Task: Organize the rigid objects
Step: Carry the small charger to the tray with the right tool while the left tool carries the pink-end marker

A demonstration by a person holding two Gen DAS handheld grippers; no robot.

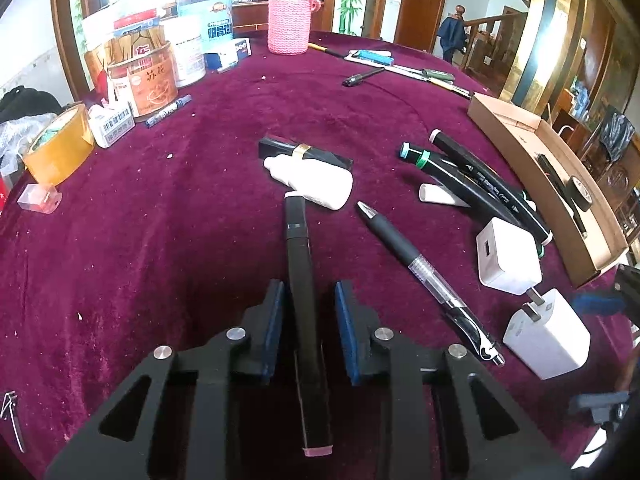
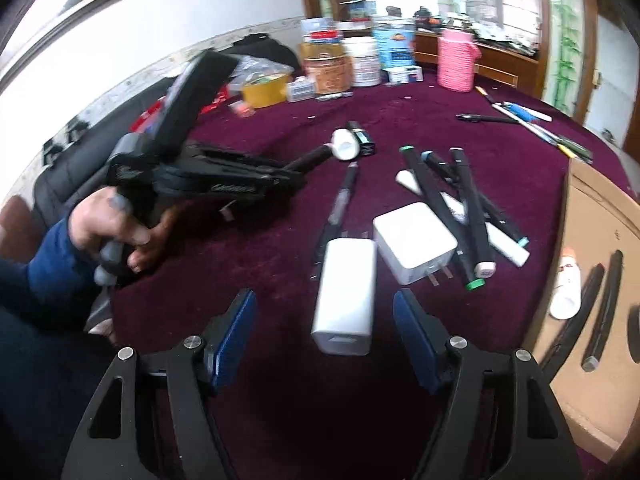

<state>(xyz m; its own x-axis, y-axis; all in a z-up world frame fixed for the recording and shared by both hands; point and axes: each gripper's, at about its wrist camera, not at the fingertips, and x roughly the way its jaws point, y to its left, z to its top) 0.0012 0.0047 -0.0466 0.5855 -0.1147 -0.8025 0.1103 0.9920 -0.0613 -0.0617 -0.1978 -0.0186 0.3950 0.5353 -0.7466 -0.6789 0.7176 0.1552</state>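
My left gripper (image 1: 309, 286) is shut on a black marker (image 1: 304, 280) that runs forward between its blue pads, tip by a white bottle (image 1: 316, 184). In the right wrist view a hand (image 2: 108, 224) holds that gripper (image 2: 296, 174) above the cloth with the marker (image 2: 310, 159) sticking out. My right gripper (image 2: 324, 300) is open. A white charger (image 2: 346, 300) lies between its fingers, touching neither. A second charger (image 2: 414, 240) and a pile of black markers (image 2: 460, 208) lie just beyond. The cardboard box (image 2: 592, 240) at right holds a small white bottle (image 2: 566, 288) and black markers (image 2: 600, 312).
A clear pen (image 1: 424, 272) lies right of the held marker on the maroon cloth (image 1: 180, 240). A black case (image 1: 312, 154) sits behind the bottle. A tape roll (image 1: 60, 144), tins (image 1: 144, 80) and a pink knitted flask (image 1: 289, 20) line the far edge, with more pens (image 1: 400, 68).
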